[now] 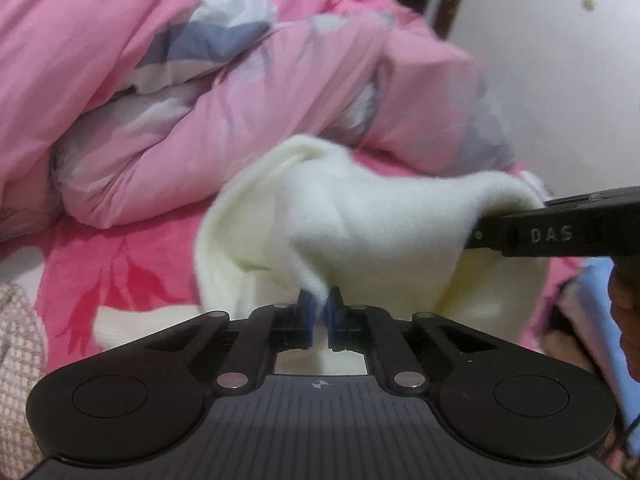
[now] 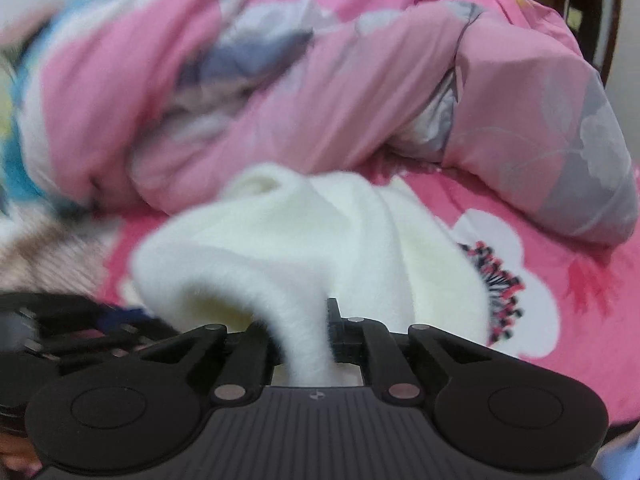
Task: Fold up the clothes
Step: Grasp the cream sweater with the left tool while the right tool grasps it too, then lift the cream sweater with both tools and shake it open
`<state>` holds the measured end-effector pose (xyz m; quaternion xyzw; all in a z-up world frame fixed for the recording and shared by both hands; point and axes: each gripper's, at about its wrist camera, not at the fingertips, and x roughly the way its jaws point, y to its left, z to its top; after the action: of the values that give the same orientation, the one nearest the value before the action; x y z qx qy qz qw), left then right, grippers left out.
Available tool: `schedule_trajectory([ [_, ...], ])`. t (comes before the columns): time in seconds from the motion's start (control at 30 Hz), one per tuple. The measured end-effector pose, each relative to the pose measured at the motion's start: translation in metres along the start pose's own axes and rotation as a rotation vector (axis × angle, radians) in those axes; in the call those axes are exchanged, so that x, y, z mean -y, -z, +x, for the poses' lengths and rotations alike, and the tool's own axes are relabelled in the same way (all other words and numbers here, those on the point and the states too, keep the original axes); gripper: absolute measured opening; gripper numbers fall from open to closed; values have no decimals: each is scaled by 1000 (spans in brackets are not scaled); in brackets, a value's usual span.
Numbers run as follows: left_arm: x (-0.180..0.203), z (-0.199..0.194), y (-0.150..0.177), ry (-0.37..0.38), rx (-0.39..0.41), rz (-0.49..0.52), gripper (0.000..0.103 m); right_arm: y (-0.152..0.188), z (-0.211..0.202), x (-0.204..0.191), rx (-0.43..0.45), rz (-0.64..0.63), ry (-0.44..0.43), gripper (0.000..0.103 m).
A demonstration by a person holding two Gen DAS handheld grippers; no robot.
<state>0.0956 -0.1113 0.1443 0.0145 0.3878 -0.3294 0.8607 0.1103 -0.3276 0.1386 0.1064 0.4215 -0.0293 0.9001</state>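
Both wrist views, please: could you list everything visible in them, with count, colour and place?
White garment: one, cream-white fleecy fabric, bunched on the bed in front of both grippers, pinched at two spots.
Quilt: one, pink with grey and white flowers, heaped behind the garment.
Bedsheet: one, deep pink with a white flower, under the garment.
Checked fabric: one, beige and white, at the left edge of the left wrist view.
Wall: white, behind the bed at right.
Left gripper: one, black with blue pads, shut on the white garment.
Right gripper: one, black, shut on a fold of the white garment.
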Motion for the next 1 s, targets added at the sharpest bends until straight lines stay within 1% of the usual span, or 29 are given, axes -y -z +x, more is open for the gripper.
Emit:
schedule_trajectory([
  [0.1, 4, -26, 7, 88, 12, 9, 3, 6, -31, -11, 12, 5, -57, 6],
  [0.2, 8, -52, 23, 165, -13, 14, 3, 17, -58, -23, -2, 11, -136, 6],
  [0.23, 9, -59, 29, 184, -27, 21, 3, 23, -67, -29, -21, 7, -162, 6],
  [0.3, 11, -75, 42, 223, -56, 36, 3, 37, -80, -40, -57, -23, -184, 6],
  [0.37, 14, -90, 56, 254, -94, 51, 3, 52, -91, -47, -105, -21, -218, 6],
  [0.43, 16, -103, 71, 282, -147, 68, 3, 67, -97, -50, -161, -3, -256, 6],
  [0.5, 19, -108, 85, 298, -210, 89, 3, 85, -99, -54, -232, 1, -294, 6],
  [0.57, 22, -105, 101, 304, -302, 104, 3, 105, -93, -56, -314, -3, -321, 6],
  [0.63, 24, -98, 112, 295, -399, 118, 4, 121, -79, -54, -400, -16, -324, 6],
  [0.7, 19, -95, 115, 300, -467, 95, 6, 133, -64, -51, -485, -38, -309, 8],
  [0.73, 13, -97, 112, 306, -481, 67, 10, 134, -61, -50, -513, -57, -286, 9],
  [0.77, 8, -100, 109, 311, -493, 40, 21, 133, -60, -48, -535, -76, -261, 11],
  [0.8, 1, -105, 104, 305, -487, 19, 29, 131, -60, -45, -551, -83, -247, 13],
  [0.83, -6, -111, 98, 292, -474, 1, 42, 126, -64, -40, -555, -75, -250, 13],
  [0.87, -13, -120, 90, 269, -449, -15, 49, 120, -68, -34, -557, -62, -259, 15],
  [0.9, -19, -126, 82, 241, -420, -27, 52, 115, -73, -28, -555, -49, -268, 18],
  [0.93, -26, -128, 71, 209, -388, -38, 56, 110, -78, -22, -553, -35, -277, 20],
  [0.97, -32, -127, 61, 181, -353, -49, 61, 104, -82, -17, -555, -27, -286, 22],
  [1.0, -37, -125, 50, 161, -315, -56, 64, 98, -84, -13, -558, -22, -296, 25],
])
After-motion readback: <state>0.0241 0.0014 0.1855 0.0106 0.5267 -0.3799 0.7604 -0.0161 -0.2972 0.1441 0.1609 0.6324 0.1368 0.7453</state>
